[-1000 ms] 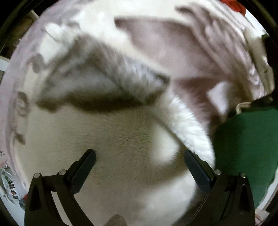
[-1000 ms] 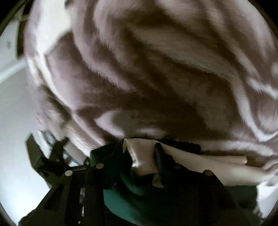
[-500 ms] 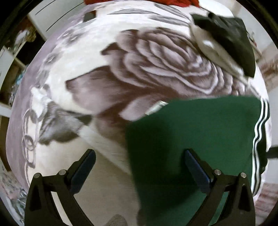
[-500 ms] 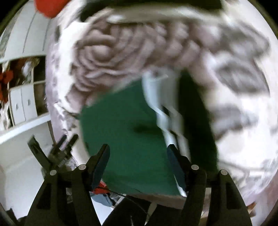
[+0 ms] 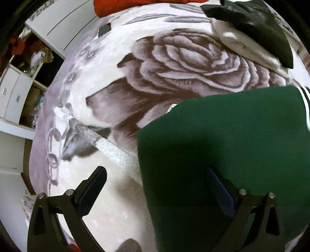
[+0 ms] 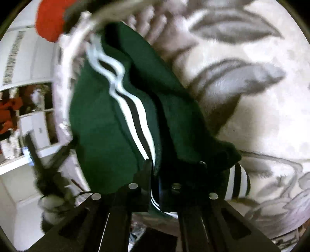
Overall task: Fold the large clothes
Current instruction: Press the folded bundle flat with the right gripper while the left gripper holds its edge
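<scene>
Plush fleece blanket (image 5: 174, 64) with a big grey-brown rose print covers the bed and fills most of both views. Green garment (image 5: 222, 139) with black-and-white stripes lies on it, flat and smooth in the left wrist view, its left edge running between the hand-held gripper fingers. Right wrist view shows the same green garment (image 6: 108, 116) bunched and lifted at the striped edge, frame blurred. Folded white item with a black piece on top (image 5: 257, 31) sits at the far right of the blanket, red fabric (image 5: 135, 4) at the far edge. White cabinets (image 5: 11, 97) beside the bed. Left hand-held gripper (image 5: 155, 182) stands wide above the blanket, nothing between the pads. Right hand-held gripper (image 6: 155, 174) is clamped on the striped hem, jaws nearly together.
</scene>
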